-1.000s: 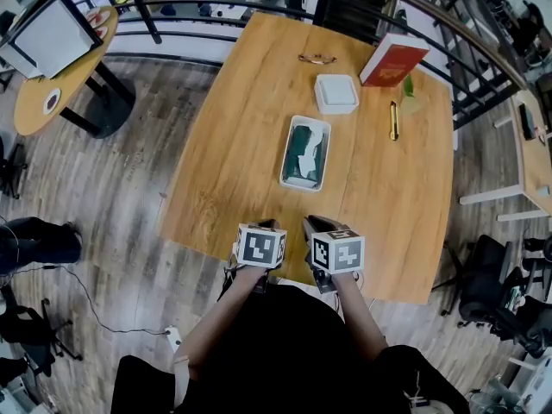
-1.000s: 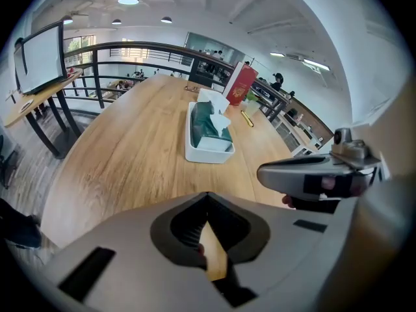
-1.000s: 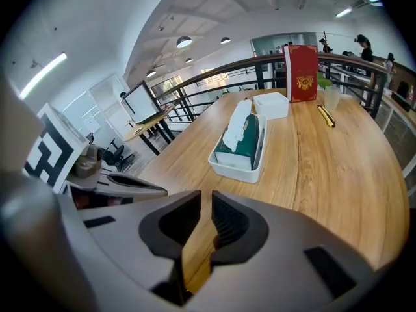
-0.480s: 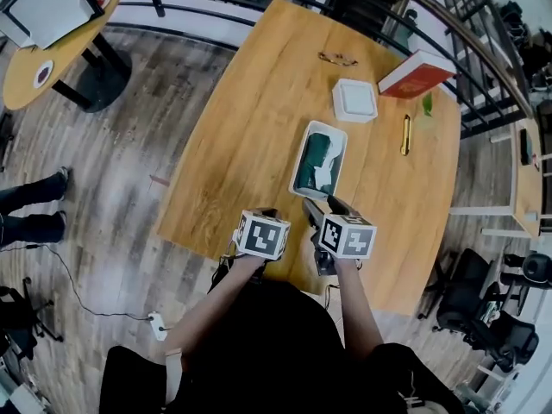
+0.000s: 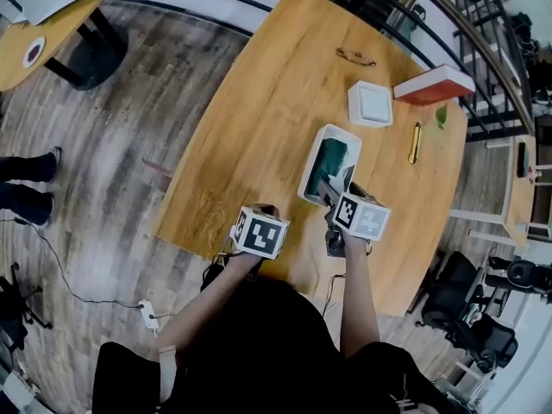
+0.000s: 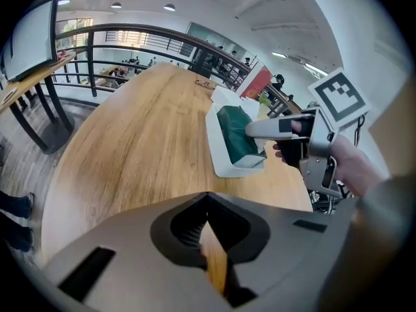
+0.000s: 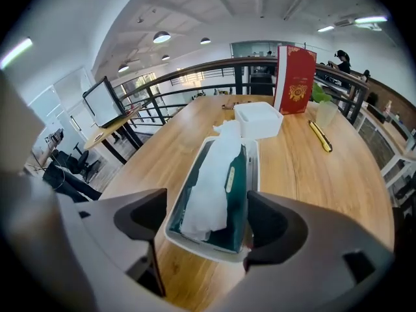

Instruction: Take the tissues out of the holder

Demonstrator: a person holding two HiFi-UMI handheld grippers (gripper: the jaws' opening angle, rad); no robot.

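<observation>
A white holder [image 5: 310, 167] lies lengthwise on the wooden table with a green tissue pack [image 5: 330, 155] inside. In the right gripper view a white tissue [image 7: 211, 187] sticks up out of the green tissue pack [image 7: 236, 197] in the holder [image 7: 207, 244]. My right gripper [image 5: 332, 193] hovers at the holder's near end. Its jaws have just been opening and stand open, one to each side of that end, pressing on nothing. My left gripper [image 5: 266, 210] is shut over the table's near edge, left of the holder, holding nothing. The left gripper view shows the holder [image 6: 224, 161] and the right gripper [image 6: 266, 130].
Beyond the holder stand a white square box [image 5: 371, 103], a red book [image 5: 434, 84], a yellow pen-like tool [image 5: 415, 142] and a pair of glasses [image 5: 355, 57]. A dark railing curves behind the table. A round side table [image 5: 34, 33] stands at far left.
Both grippers have moved forward over the table toward the holder, the right one farther. The right gripper's jaws went from shut to wide open. The left stays shut.
</observation>
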